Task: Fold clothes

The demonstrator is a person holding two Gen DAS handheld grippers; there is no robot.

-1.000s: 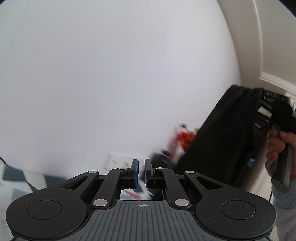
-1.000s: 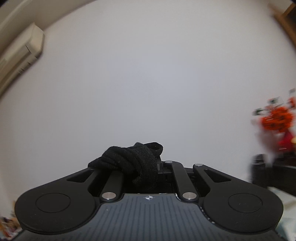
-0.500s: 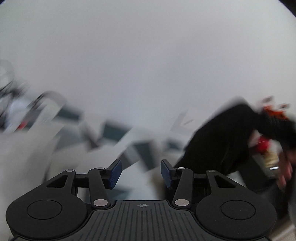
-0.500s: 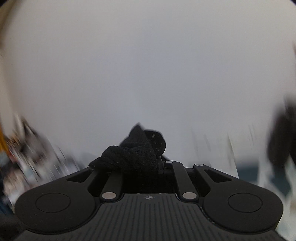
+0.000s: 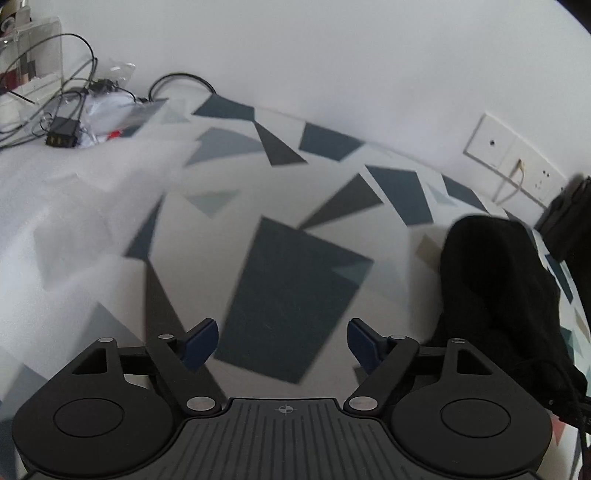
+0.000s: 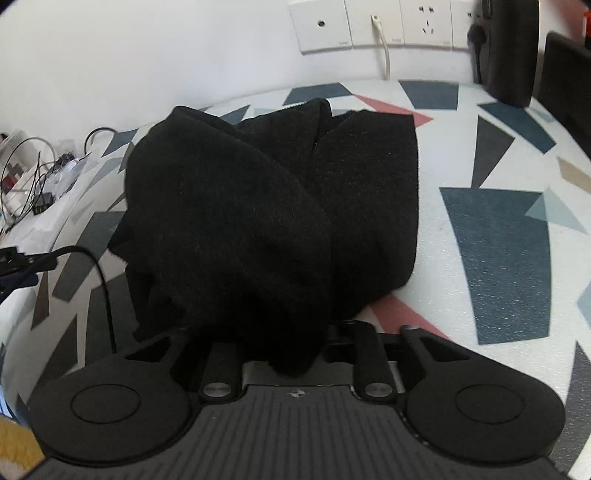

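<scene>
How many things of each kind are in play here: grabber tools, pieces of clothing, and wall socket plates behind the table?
Grabber tools: 2, the left gripper open and the right gripper clamped on cloth
Clothing: 1, a black garment
Wall socket plates: 4 visible
Total: 7

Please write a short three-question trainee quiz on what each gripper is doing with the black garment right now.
1. True or false: the left gripper is open, with nothing between its fingers.
2. What does the right gripper hold? A) a white cable B) the black garment C) nothing
3. Fill in: the garment lies bunched on the ____-patterned surface.

Key: 1 true; 2 B; 3 geometric.
</scene>
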